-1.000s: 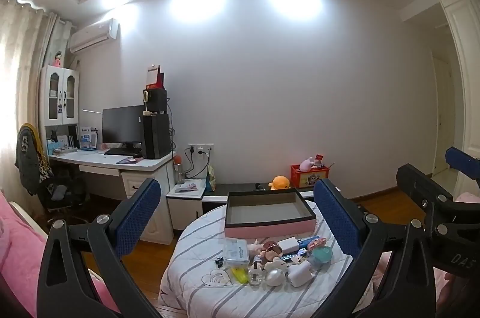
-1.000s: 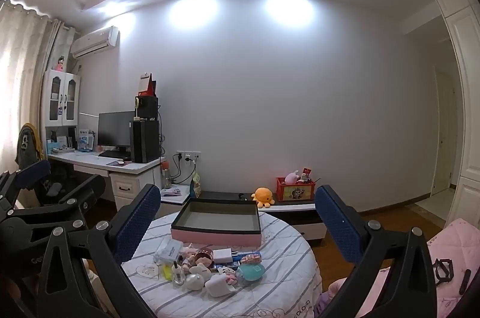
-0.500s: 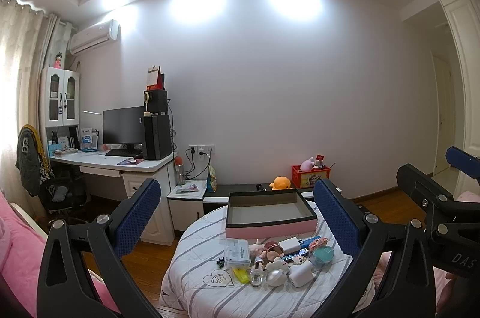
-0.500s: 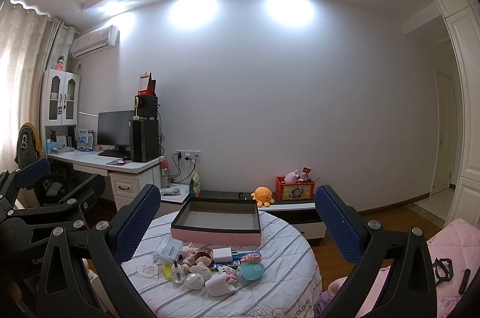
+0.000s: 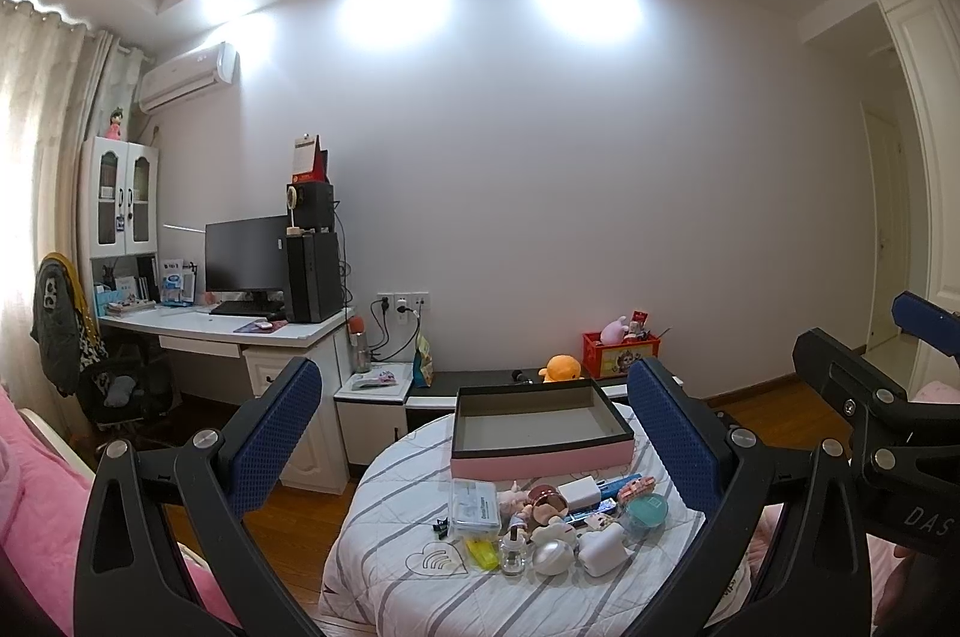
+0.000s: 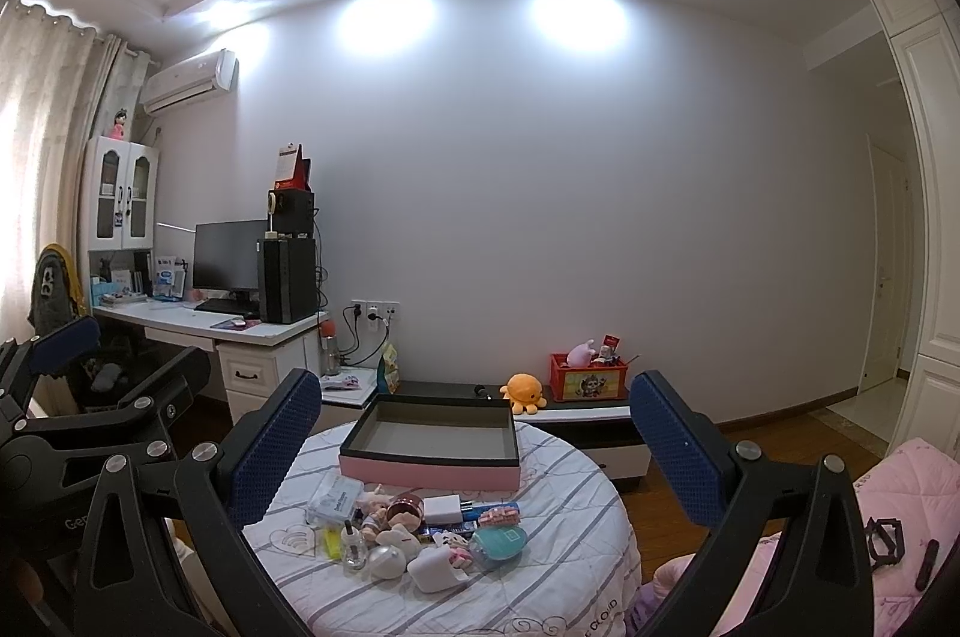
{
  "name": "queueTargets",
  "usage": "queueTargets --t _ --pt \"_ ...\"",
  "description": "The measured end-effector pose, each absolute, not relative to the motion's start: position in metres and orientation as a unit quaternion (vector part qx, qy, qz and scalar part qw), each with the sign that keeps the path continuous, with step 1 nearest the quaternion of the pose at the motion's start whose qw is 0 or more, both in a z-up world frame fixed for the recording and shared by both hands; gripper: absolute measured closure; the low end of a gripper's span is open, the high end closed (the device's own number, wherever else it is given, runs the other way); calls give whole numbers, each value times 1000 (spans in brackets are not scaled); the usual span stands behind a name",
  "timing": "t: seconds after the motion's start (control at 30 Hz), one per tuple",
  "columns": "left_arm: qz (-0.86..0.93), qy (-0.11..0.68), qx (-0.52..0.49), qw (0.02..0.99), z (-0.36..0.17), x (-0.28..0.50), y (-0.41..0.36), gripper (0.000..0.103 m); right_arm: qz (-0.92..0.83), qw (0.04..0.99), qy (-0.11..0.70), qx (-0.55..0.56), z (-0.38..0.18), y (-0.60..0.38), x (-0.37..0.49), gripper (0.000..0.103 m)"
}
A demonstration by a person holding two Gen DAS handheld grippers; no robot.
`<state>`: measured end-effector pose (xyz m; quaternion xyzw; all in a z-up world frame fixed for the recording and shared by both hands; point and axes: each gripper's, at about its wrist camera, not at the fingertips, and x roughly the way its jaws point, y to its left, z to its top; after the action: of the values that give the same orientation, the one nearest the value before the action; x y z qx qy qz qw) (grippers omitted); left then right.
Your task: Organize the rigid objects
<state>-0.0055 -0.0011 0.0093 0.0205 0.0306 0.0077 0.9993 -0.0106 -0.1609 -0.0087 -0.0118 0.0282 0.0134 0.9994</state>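
I hold both grippers well back from the round table [image 5: 384, 565], which sits low in the centre of each frame. My left gripper [image 5: 474, 433] has its jaws spread wide with nothing between them; my right gripper [image 6: 474, 439] is the same. The pink box [image 5: 540, 448] stands open and empty at the far side of the table. Just in front of it lies a cluster of small things: a clear case [image 5: 474, 508], a white charger [image 6: 441, 508], a teal round case [image 6: 499, 544], a small bottle [image 6: 353, 547].
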Motion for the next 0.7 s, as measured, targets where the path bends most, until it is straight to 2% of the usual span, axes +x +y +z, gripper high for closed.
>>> queueTargets --t 0.7 --pt "8 27 29 999 8 -8 0 0 14 999 28 -10 -9 -161 -11 0"
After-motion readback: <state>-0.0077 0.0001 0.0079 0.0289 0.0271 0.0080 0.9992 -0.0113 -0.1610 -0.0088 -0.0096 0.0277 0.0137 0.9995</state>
